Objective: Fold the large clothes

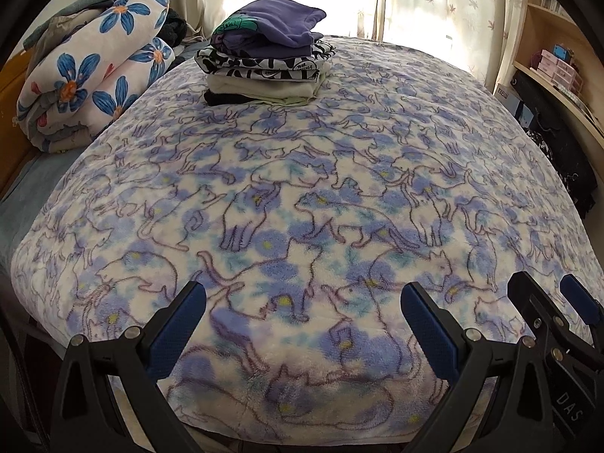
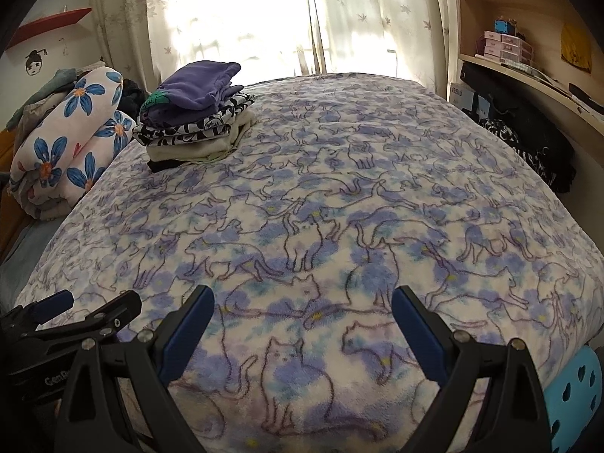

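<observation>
Low over the near edge of the bed, the left tool (image 1: 304, 315) hangs with its two blue-padded fingers (image 1: 177, 330) spread wide and nothing between them. The right tool (image 2: 303, 319) hovers just beside it, likewise released, its blue pads (image 2: 419, 334) far apart above the same edge; each tool shows at the margin of the other's view.

Under both lies a fleecy white bed blanket printed with blue flowers and outlined purple cats (image 1: 302, 196), spread flat across the bed and hanging over the near edge.

Well apart from the tools, toward the far left part of the bed, sits a stack of folded clothes (image 1: 264, 64). A purple fleece garment with a green patch (image 1: 275, 22) is on top, slightly rumpled. Below it comes a black-and-white patterned piece (image 1: 264, 64), then a cream-coloured fold (image 1: 260, 88), and a black layer (image 1: 222, 99) at the bottom, touching the blanket.

Left of the stack, off the blanket's edge, a rolled white quilt with large blue flowers (image 1: 94, 75) rests with grey and dark fabrics piled on and behind it.

Pale leaf-patterned curtains (image 2: 234, 19) hang bright behind the bed. On the right stand light wooden shelves (image 2: 528, 68) with small pink boxes (image 2: 507, 47), and dark fabric (image 2: 528, 143) is bunched beneath. A turquoise plastic object with heart-shaped holes (image 2: 573, 396) shows at the right-wrist view's lower right.
</observation>
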